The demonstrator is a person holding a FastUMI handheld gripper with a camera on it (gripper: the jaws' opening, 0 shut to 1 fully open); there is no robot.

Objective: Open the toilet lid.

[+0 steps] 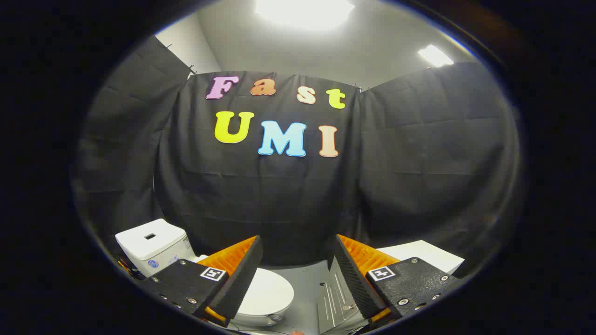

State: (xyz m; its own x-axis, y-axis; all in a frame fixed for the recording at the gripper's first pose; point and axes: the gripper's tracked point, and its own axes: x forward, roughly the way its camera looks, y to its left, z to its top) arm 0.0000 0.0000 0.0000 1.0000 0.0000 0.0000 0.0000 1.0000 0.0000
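A small white toilet stands low on the left, its lid (265,294) lying flat and shut over the bowl. Its white tank (153,244) rises behind it, to the left of my left finger. My gripper (298,274) is open, its two black-padded orange fingers (242,274) spread wide with nothing between them. The left finger hides part of the lid and bowl; the gripper hovers above and slightly to the right of the toilet, apart from it.
A grey metal floor plate (333,293) with slots lies between the fingers. A white flat surface (426,256) sits beyond the right finger. Black cloth walls close the booth on three sides.
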